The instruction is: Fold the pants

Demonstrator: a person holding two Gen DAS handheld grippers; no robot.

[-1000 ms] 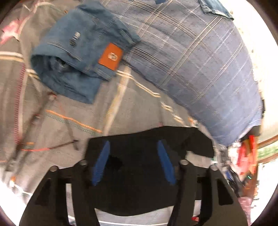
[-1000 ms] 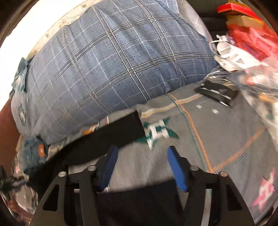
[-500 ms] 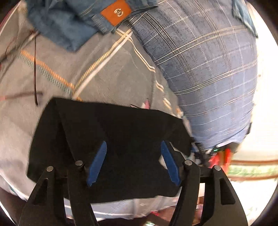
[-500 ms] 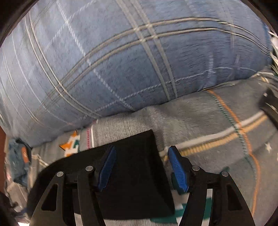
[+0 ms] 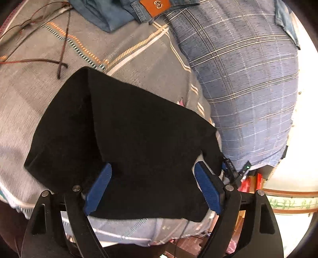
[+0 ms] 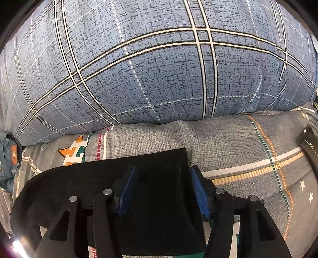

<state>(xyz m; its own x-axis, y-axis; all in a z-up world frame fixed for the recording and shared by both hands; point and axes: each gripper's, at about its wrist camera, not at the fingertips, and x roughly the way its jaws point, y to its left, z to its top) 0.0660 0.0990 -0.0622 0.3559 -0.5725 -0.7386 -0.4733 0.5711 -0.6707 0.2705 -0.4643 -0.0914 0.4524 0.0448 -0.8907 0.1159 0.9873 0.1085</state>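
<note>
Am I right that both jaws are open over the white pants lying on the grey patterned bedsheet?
Not quite: the pants are black, not white, as the left wrist view shows. The rest holds: both the left gripper and right gripper have open jaws over them on the grey patterned bedsheet.

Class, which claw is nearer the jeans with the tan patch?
Left. The left claw faces the jeans across the bedspread; from the right claw, they sit far off left.

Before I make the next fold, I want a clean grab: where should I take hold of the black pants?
Probably the square far corner of the black pants, between the right hand-held gripper's open fingers. Come in low from the near side along the bedspread; the cloth lies flat, so pinch its edge.
</note>
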